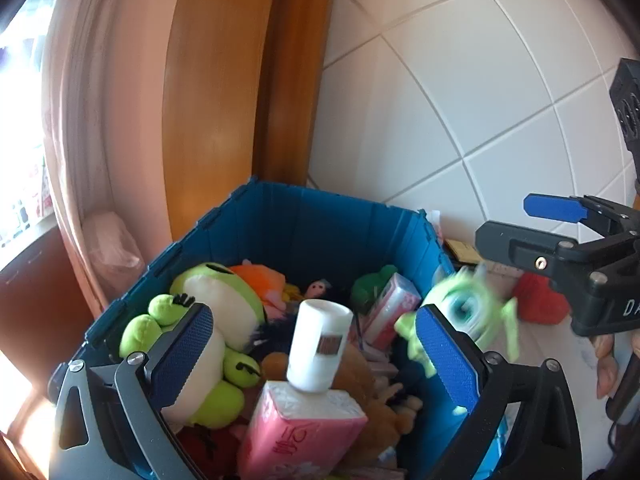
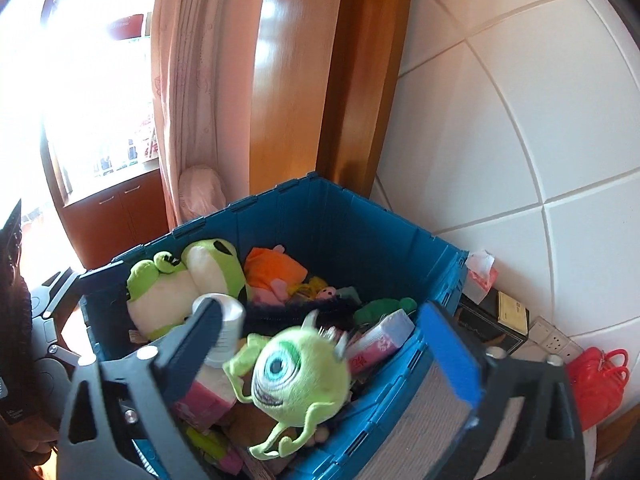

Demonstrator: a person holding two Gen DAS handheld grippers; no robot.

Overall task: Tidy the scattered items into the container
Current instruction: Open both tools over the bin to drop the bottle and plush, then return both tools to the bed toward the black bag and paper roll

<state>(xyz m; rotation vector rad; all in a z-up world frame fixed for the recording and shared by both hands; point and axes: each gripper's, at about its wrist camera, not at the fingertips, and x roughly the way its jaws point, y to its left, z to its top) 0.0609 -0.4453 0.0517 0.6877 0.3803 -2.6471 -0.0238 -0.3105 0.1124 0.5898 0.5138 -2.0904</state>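
Both grippers stand spread with nothing pinched. Left gripper (image 1: 316,344) frames a white bottle (image 1: 320,346) atop a pink tissue pack (image 1: 304,432) in the blue container (image 1: 320,220), lower centre. Right gripper (image 2: 332,344) frames a one-eyed green plush (image 2: 298,376), blurred, above the container's near rim.

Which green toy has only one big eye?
The one-eyed monster plush, between the right jaws. The frog plush in the blue crate has two small eyes.

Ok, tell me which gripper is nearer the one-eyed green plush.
Right. The one-eyed green plush sits between the right gripper's open fingers; the left gripper is beside it, around the white bottle.
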